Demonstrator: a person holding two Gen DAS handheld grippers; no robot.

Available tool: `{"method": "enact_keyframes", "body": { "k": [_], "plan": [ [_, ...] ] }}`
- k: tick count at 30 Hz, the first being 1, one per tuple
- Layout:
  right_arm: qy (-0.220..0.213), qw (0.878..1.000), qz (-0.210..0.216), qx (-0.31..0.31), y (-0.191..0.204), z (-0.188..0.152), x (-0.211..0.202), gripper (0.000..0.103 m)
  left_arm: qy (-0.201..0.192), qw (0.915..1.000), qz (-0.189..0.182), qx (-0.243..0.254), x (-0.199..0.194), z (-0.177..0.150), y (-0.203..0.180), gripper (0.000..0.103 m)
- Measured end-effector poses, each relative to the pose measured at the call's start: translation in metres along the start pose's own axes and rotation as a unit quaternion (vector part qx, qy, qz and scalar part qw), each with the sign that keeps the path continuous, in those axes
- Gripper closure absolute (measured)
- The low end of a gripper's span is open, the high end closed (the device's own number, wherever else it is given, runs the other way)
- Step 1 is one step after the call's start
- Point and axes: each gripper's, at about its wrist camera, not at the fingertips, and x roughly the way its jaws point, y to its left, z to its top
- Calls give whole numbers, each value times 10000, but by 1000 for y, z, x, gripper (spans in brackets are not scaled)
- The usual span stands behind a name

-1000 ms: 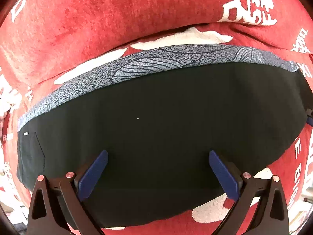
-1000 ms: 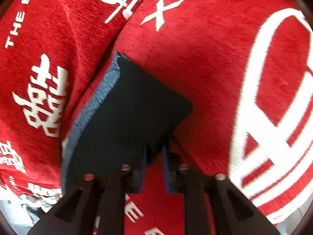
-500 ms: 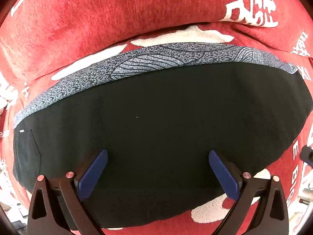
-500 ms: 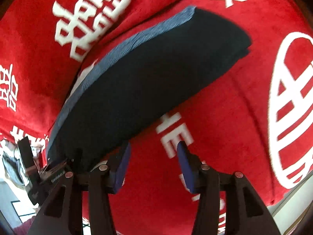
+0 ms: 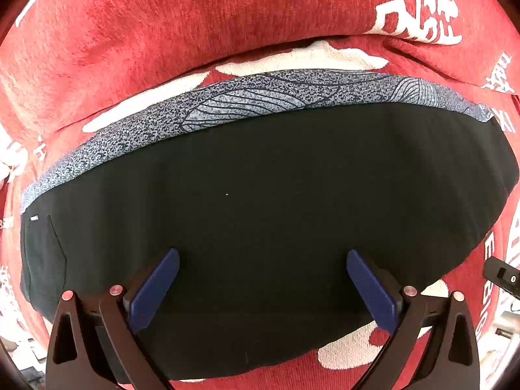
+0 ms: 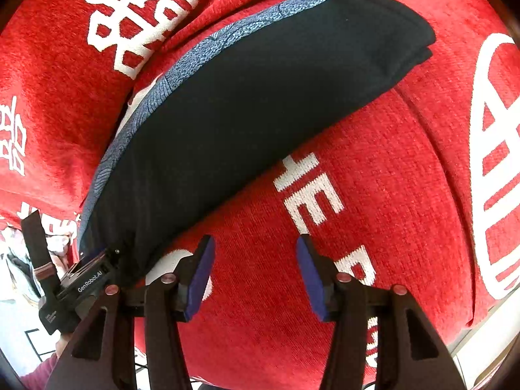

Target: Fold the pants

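The black pants [image 5: 260, 201] lie folded flat on a red blanket, with a grey-blue patterned strip [image 5: 227, 104] along their far edge. My left gripper [image 5: 263, 286] is open and empty, just above the pants' near edge. In the right wrist view the pants [image 6: 247, 97] stretch from lower left to upper right. My right gripper [image 6: 253, 276] is open and empty, over the red blanket beside the pants' near edge. The left gripper's body [image 6: 81, 279] shows at the pants' left end.
The red blanket [image 6: 373, 178] with white lettering covers the whole surface and rises into a cushion fold [image 5: 227, 16] behind the pants. The surface's edge and a pale floor [image 6: 487, 351] lie at the lower right.
My right gripper let go of the pants' corner, opened wide and pulled back over the blanket. The pants now lie flat. The left gripper stayed nearly still and open.
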Motion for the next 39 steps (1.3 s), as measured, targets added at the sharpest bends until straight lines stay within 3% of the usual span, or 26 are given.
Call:
{"method": "enact_keyframes", "body": {
  "k": [8,16,21,27,31,36,39],
  "plan": [
    [-16,9997,232,73,-3,4,1,41,32,9996,243,155,-2,4,-15,0],
    [141,9959,825,340,-28,6,-7,41,181,9960,756,448,-10,14,-41,0],
    [154,9957,894,192,-43,23,-20,41,120,9974,622,336,-25,23,-71,0],
    [-150,9936,1008,491,-96,63,-35,41,66,9987,453,240,-22,39,-119,0],
    [-334,9829,1486,1031,-136,82,-26,41,-28,9994,298,155,-17,48,-132,0],
    [-759,9576,2321,1531,-159,97,-16,39,48,9993,244,271,-12,51,-147,0],
    [-760,9462,2615,1748,-161,110,-10,43,-285,9986,291,326,-28,62,-156,0]
  ]
}}
